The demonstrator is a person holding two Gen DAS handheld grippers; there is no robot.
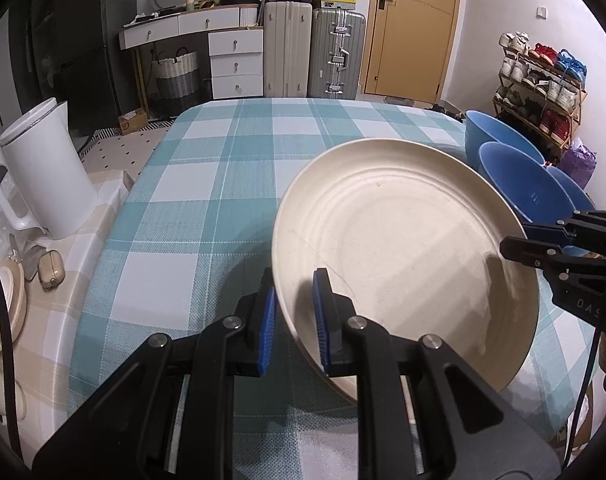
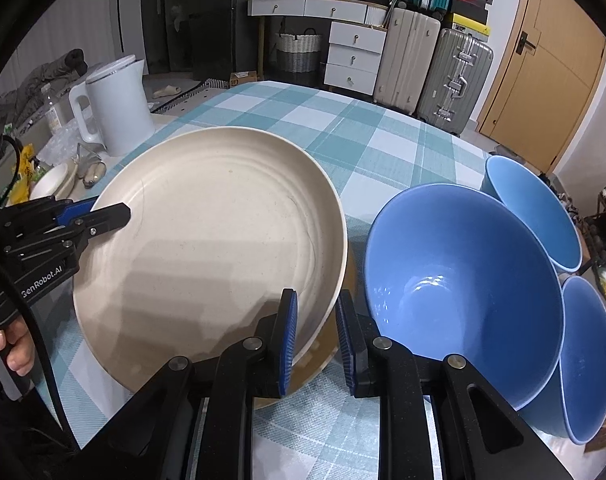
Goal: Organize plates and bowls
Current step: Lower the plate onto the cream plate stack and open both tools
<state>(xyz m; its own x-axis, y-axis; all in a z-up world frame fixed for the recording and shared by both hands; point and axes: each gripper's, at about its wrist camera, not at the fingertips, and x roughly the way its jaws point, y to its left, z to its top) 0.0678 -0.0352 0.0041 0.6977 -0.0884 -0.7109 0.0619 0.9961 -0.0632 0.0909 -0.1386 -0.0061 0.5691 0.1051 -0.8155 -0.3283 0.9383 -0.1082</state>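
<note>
A large cream plate sits tilted over the checked tablecloth. My left gripper straddles its near-left rim, one blue pad on each side, gripping it. My right gripper straddles the plate's opposite rim with a small gap beside the pads. It also shows in the left wrist view, and the left gripper shows in the right wrist view. Three blue bowls lie tilted right of the plate: a large one, one behind, one at the far right.
A white electric kettle stands on the left side table with small dishes and clutter. Suitcases, a white drawer unit and a shoe rack stand beyond the table's far edge.
</note>
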